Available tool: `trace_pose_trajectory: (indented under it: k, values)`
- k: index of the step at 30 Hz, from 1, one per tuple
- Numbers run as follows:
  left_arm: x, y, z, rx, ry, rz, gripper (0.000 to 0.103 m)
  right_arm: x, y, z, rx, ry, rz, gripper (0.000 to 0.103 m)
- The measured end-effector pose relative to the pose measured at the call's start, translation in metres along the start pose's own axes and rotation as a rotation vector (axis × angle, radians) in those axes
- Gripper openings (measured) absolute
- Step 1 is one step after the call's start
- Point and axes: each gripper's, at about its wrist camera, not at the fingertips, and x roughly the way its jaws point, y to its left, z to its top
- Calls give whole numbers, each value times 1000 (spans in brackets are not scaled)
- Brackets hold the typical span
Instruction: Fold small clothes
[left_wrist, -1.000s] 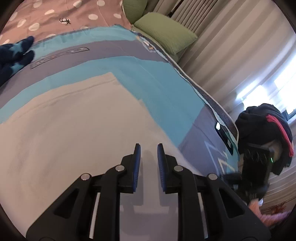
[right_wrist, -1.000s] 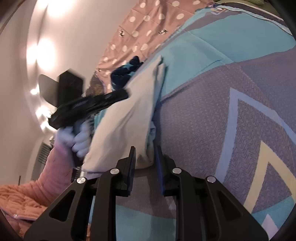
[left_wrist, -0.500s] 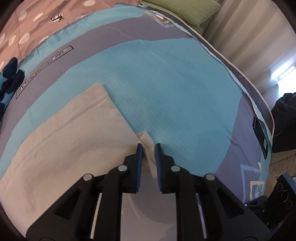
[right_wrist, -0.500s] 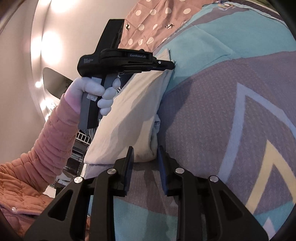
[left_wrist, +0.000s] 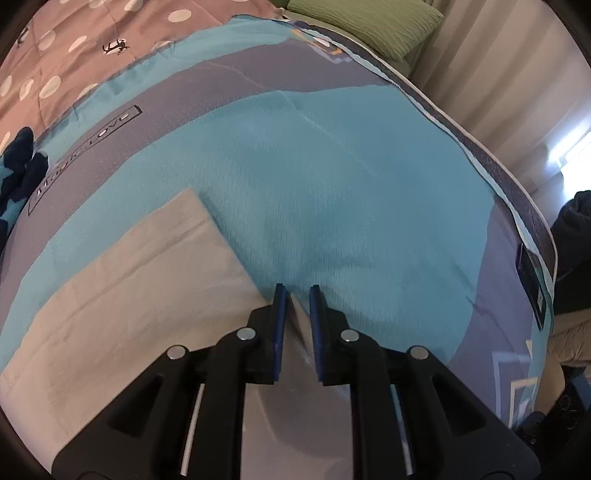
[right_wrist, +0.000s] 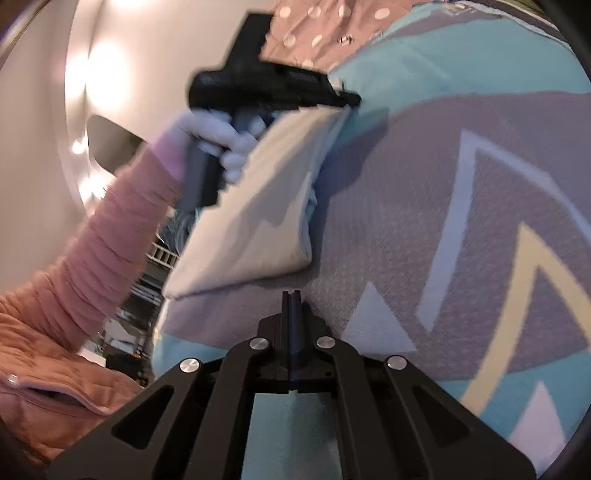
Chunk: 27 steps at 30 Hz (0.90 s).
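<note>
A folded beige garment (left_wrist: 122, 295) lies on the blue and grey bedspread (left_wrist: 332, 192). My left gripper (left_wrist: 294, 291) is at its far right corner, and the corner's cloth sits in the narrow gap between the blue pads. In the right wrist view the same garment (right_wrist: 258, 218) lies folded ahead, with my left gripper (right_wrist: 347, 99) at its far corner. My right gripper (right_wrist: 291, 295) is shut and empty, just short of the garment's near edge, above the bedspread (right_wrist: 424, 206).
A dark blue garment (left_wrist: 18, 166) lies at the far left of the bed. A green pillow (left_wrist: 369, 22) is at the head. A dotted brown sheet (left_wrist: 74, 55) lies beyond the bedspread. Dark clothes (left_wrist: 572, 251) are piled off the right edge.
My right gripper let go of the garment's near edge, drew back and closed empty. My left gripper carried its corner forward and down, laying the garment folded on the bed.
</note>
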Motion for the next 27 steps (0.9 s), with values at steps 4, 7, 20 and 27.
trace_pose_trajectory:
  k: [4, 7, 20, 27]
  values:
    - [-5, 1, 1, -4, 9, -17, 13, -12, 6, 3, -23, 26, 42, 39]
    - [-31, 0, -2, -14, -39, -12, 14, 5, -2, 14, 11, 100, 12, 38]
    - [-20, -20, -49, 144, 10, -53, 27, 69, 2, 62, -90, 220, 13, 5]
    - [-23, -22, -53, 171, -12, -93, 44, 39, -7, 34, -81, 157, -53, 2]
